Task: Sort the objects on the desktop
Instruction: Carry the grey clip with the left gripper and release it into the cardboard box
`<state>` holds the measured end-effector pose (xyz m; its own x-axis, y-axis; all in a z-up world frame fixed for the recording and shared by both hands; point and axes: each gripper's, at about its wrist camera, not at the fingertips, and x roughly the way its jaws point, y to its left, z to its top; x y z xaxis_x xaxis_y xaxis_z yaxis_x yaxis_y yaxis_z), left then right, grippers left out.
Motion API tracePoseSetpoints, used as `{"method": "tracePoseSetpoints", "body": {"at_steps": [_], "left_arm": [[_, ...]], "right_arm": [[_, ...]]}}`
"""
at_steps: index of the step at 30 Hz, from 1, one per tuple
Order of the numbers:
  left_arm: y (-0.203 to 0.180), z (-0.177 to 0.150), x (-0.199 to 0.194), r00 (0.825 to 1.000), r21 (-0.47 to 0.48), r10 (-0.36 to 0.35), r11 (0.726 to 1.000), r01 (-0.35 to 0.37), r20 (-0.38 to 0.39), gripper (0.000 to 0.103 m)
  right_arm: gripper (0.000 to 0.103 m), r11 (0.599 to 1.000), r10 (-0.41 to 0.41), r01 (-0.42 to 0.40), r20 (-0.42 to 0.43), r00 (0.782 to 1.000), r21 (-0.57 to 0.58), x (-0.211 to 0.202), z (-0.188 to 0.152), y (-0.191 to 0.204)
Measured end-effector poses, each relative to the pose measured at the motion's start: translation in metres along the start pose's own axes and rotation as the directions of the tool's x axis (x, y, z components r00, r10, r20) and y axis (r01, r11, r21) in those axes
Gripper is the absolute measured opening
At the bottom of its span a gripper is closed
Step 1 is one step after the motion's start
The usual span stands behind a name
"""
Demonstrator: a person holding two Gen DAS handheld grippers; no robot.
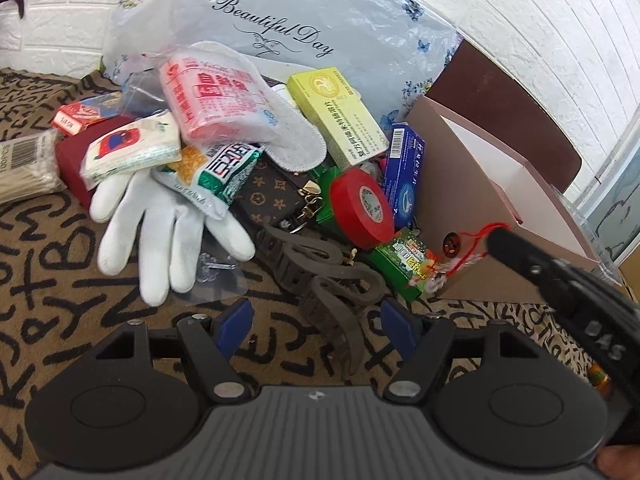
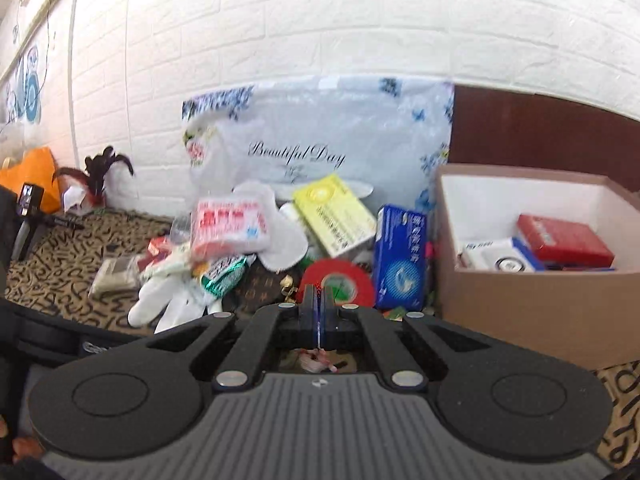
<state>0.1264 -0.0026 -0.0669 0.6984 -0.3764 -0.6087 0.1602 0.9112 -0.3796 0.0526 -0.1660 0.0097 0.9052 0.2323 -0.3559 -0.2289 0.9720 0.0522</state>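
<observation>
A pile of desktop objects lies on the patterned cloth: a white glove (image 1: 168,224), a red tape roll (image 1: 362,208), a yellow-green box (image 1: 340,116), a blue box (image 1: 402,176) and a dark strap (image 1: 320,280). My left gripper (image 1: 316,320) is open, low over the strap. My right gripper (image 2: 319,304) is shut on a red string charm (image 1: 452,260), held above the pile beside the cardboard box (image 1: 480,208); the charm hangs under the fingers (image 2: 316,360). The box (image 2: 520,304) holds a red box (image 2: 564,240) and a white pack.
A "Beautiful Day" plastic bag (image 1: 280,24) leans on the white brick wall behind the pile. Cotton swabs (image 1: 24,168) lie at the left. An orange bag (image 2: 32,176) and a small tripod (image 2: 28,216) stand far left.
</observation>
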Motion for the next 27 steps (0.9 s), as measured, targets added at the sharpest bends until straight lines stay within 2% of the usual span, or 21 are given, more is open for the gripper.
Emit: {"method": "tracePoseSetpoints", "body": {"at_steps": [6, 9, 10, 11, 18, 20, 24, 26, 27], "left_arm": [[-0.012, 0.003, 0.035, 0.998, 0.03, 0.014, 0.999, -0.012, -0.063, 0.071], [-0.015, 0.001, 0.043, 0.997, 0.064, 0.048, 0.997, -0.044, -0.064, 0.059], [-0.017, 0.001, 0.043, 0.996, 0.084, 0.059, 0.995, -0.054, -0.063, 0.045], [-0.017, 0.001, 0.044, 0.996, 0.092, 0.06, 0.994, -0.053, -0.073, 0.041], [-0.017, 0.0, 0.046, 0.994, 0.097, 0.079, 0.993, -0.072, -0.072, 0.042], [-0.019, 0.0, 0.044, 0.994, 0.097, 0.086, 0.992, -0.079, -0.069, 0.035], [-0.018, 0.0, 0.033, 0.996, 0.078, 0.066, 0.995, -0.062, -0.052, 0.03], [-0.021, 0.001, 0.024, 0.997, 0.085, 0.07, 0.994, -0.067, -0.033, 0.008], [-0.023, 0.002, 0.019, 0.998, 0.084, 0.058, 0.995, -0.055, -0.024, 0.009]], "right_arm": [[0.0, 0.999, -0.04, 0.039, 0.009, 0.999, 0.013, -0.016, -0.001, -0.013], [0.0, 0.998, -0.054, 0.055, -0.018, 0.998, 0.028, -0.016, -0.009, -0.02], [0.0, 0.998, -0.057, 0.058, -0.025, 0.998, 0.03, -0.016, -0.012, -0.021], [0.0, 0.998, -0.06, 0.061, -0.03, 0.998, 0.03, -0.016, -0.014, -0.022], [0.0, 0.997, -0.067, 0.068, -0.039, 0.997, 0.045, -0.017, -0.019, -0.025], [0.0, 0.997, -0.067, 0.069, -0.039, 0.997, 0.046, -0.019, -0.019, -0.024], [0.0, 0.996, -0.071, 0.073, -0.031, 0.997, 0.05, -0.024, -0.018, -0.027], [0.0, 0.996, -0.071, 0.072, -0.024, 0.997, 0.051, -0.028, -0.016, -0.027], [0.0, 0.996, -0.07, 0.071, -0.02, 0.997, 0.051, -0.029, -0.016, -0.028]]}}
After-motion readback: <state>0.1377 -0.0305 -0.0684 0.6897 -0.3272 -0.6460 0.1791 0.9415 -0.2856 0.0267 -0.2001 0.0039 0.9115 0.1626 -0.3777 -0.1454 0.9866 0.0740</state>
